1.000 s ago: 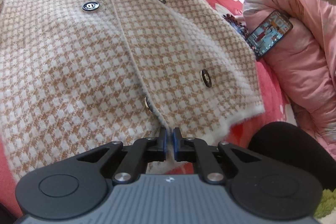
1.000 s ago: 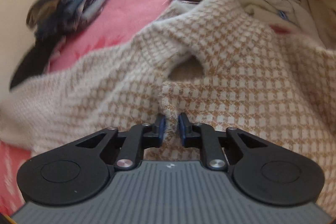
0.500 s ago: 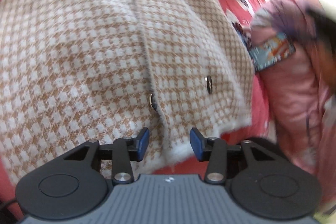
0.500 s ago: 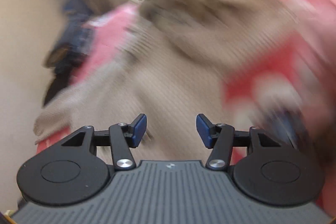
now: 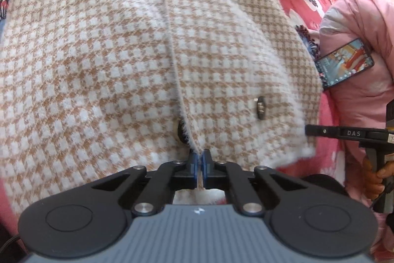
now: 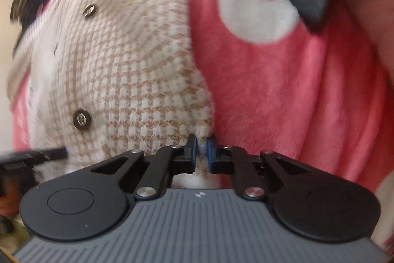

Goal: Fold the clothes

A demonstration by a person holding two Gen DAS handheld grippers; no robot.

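- Left wrist view: checked cardigan (image 5: pixel 152 61) lies spread on pink bed cover (image 6: pixel 283 95).
- Left hand-held gripper (image 5: pixel 199 162) clenched on near hem at front opening.
- Right hand-held gripper (image 6: pixel 200 152) clenched on near-right hem corner.
- Step: hem grasped; next, likely lift both together and fold toward the far collar.

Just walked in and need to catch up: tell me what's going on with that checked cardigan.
A person is folding a beige-and-white checked cardigan spread on a pink blanket, using a handheld gripper in each hand. The left gripper is shut on the hem at the front opening. The right gripper is shut on the hem's corner. A phone lies on the pink bedding nearby.
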